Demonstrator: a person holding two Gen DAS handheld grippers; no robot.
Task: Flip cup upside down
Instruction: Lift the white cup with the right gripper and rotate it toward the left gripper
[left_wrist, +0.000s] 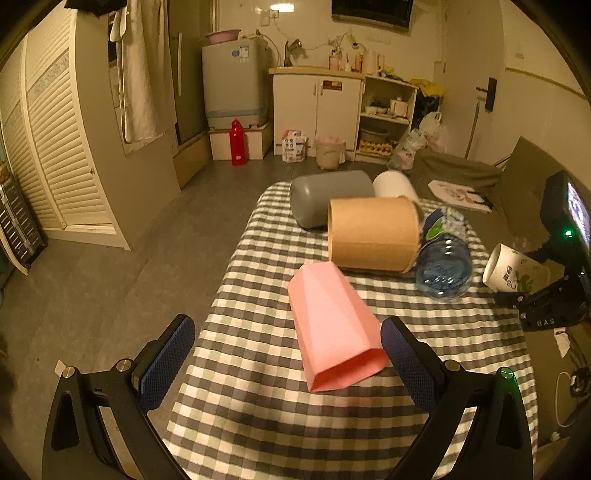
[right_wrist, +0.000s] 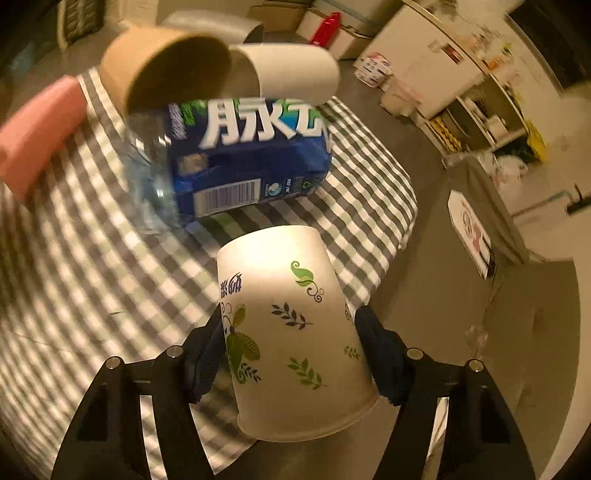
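A white paper cup with green leaf prints (right_wrist: 291, 332) is held tilted above the checked tablecloth (right_wrist: 92, 258), base pointing away, rim toward the camera. My right gripper (right_wrist: 290, 350) is shut on its sides. In the left wrist view the same cup (left_wrist: 515, 269) shows at the far right in the right gripper, lying sideways over the table edge. My left gripper (left_wrist: 288, 350) is open and holds nothing. A pink faceted cup (left_wrist: 332, 325) lies on its side between the left fingers, beside the right finger, not gripped.
A brown cardboard cup (left_wrist: 373, 232), a grey cup (left_wrist: 328, 197), a white cup (left_wrist: 393, 184) and a blue-labelled plastic bottle (left_wrist: 443, 258) lie on their sides on the far half of the table. Floor drops off left and right. A couch (left_wrist: 480, 177) stands beyond.
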